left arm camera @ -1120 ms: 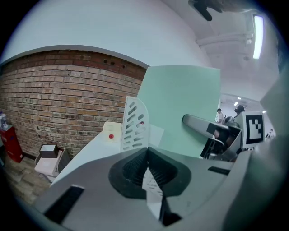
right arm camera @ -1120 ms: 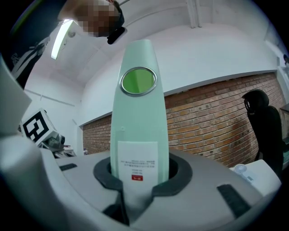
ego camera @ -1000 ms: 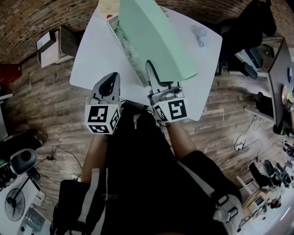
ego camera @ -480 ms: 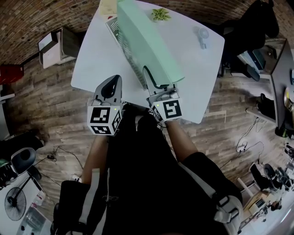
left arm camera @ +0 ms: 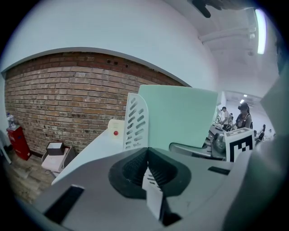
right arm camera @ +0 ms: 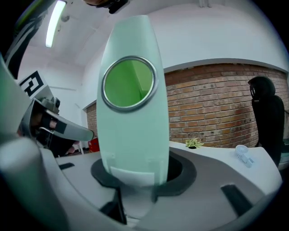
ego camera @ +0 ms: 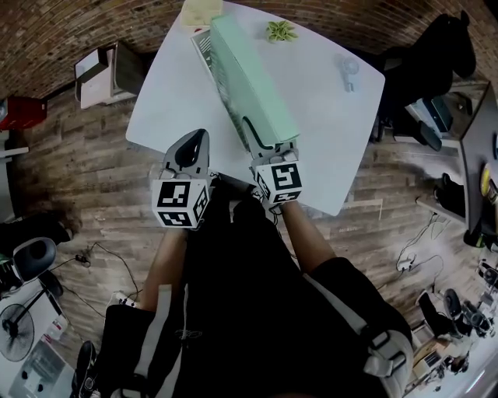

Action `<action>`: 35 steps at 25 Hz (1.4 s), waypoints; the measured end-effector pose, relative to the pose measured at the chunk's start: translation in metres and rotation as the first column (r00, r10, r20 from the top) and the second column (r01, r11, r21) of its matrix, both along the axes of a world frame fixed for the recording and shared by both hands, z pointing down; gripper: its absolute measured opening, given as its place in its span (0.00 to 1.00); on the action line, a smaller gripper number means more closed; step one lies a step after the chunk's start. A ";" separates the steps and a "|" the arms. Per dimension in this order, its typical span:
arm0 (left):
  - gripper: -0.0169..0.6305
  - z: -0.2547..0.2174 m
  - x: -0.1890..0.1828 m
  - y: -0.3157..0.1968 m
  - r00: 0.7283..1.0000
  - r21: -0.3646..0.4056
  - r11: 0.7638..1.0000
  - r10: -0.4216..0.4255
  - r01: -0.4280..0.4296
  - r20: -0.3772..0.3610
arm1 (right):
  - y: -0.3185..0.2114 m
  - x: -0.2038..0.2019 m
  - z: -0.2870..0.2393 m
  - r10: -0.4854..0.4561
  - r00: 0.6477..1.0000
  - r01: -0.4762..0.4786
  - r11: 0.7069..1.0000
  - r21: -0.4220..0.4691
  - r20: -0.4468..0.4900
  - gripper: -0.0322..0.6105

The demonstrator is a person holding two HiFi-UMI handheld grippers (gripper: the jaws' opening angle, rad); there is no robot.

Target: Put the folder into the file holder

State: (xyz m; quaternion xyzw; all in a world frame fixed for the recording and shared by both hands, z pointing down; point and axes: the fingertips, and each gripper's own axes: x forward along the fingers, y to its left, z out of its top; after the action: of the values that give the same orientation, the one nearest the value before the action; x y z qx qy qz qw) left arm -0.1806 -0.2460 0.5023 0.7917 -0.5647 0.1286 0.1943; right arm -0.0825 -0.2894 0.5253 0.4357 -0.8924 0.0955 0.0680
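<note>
The mint-green folder (ego camera: 253,78) stands on edge on the white table (ego camera: 167,109), against the white slotted file holder (ego camera: 204,48). My right gripper (ego camera: 263,138) is at the folder's near end with the spine (right arm camera: 131,131) and its ring hole between the jaws. Those jaws have just been opening, and a dark gap shows beside the spine's right edge. My left gripper (ego camera: 196,141) hovers shut at the table's near edge, left of the folder, holding nothing. From the left gripper view, the folder (left arm camera: 180,115) rises just right of the file holder (left arm camera: 134,122).
A small green plant (ego camera: 281,31) and a clear plastic item (ego camera: 349,70) sit on the table's far right. A pale yellow box (ego camera: 201,11) lies at the far edge behind the holder. Wooden floor, a brick wall and office clutter surround the table.
The folder has come down from a raised tilt to stand low beside the holder. My right gripper sank with it. The left gripper stayed put.
</note>
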 end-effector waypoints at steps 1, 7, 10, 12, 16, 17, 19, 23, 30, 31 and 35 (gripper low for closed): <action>0.06 -0.001 -0.001 0.002 1.000 0.001 1.000 -0.007 0.007 0.003 | 0.000 -0.001 0.002 -0.005 1.000 0.005 1.000 -0.005 -0.007 0.32; 0.06 -0.002 -0.003 0.017 0.997 0.009 0.997 -0.075 0.075 0.033 | 0.002 -0.011 0.009 -0.066 0.996 0.064 0.997 -0.033 -0.066 0.38; 0.06 -0.005 0.003 0.029 0.993 0.018 0.994 -0.112 0.112 0.030 | 0.007 -0.009 0.007 -0.104 0.994 0.103 0.994 -0.048 -0.037 0.49; 0.06 -0.007 0.006 0.041 0.989 0.025 0.989 -0.144 0.143 0.028 | 0.011 -0.007 0.007 -0.136 0.991 0.135 0.989 -0.061 -0.016 0.56; 0.06 -0.006 0.004 0.070 0.974 0.024 0.974 -0.226 0.226 0.014 | 0.020 -0.002 0.022 -0.176 0.984 0.170 0.978 -0.122 -0.040 0.58; 0.06 -0.006 0.002 0.078 0.970 0.023 0.970 -0.241 0.241 0.015 | 0.023 -0.001 0.026 -0.177 0.983 0.170 0.976 -0.133 -0.045 0.58; 0.06 -0.006 -0.003 0.094 0.967 0.020 0.967 -0.256 0.255 0.018 | 0.030 0.004 0.030 -0.159 0.986 0.150 0.977 -0.152 -0.050 0.59; 0.06 -0.011 -0.014 0.122 0.964 0.025 0.964 -0.265 0.264 0.011 | 0.049 0.019 0.032 -0.099 0.993 0.086 0.981 -0.173 -0.064 0.59; 0.06 -0.011 -0.026 0.151 0.976 0.025 0.976 -0.216 0.217 -0.024 | 0.089 0.021 0.027 -0.048 0.993 0.028 0.984 -0.177 -0.109 0.59; 0.06 -0.013 -0.026 0.151 0.979 0.027 0.979 -0.199 0.200 -0.034 | 0.094 0.024 0.026 -0.029 0.993 0.008 0.984 -0.179 -0.113 0.59; 0.06 -0.016 -0.028 0.156 0.986 0.041 0.987 -0.153 0.156 -0.069 | 0.119 0.034 0.025 0.047 0.991 -0.071 0.979 -0.191 -0.127 0.59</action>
State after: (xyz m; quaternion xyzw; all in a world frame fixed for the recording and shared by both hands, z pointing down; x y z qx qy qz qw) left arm -0.2089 -0.0898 0.4863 0.7537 -0.6204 0.0740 0.2038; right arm -0.0488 -0.1704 0.5499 0.4583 -0.8596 0.1577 0.1618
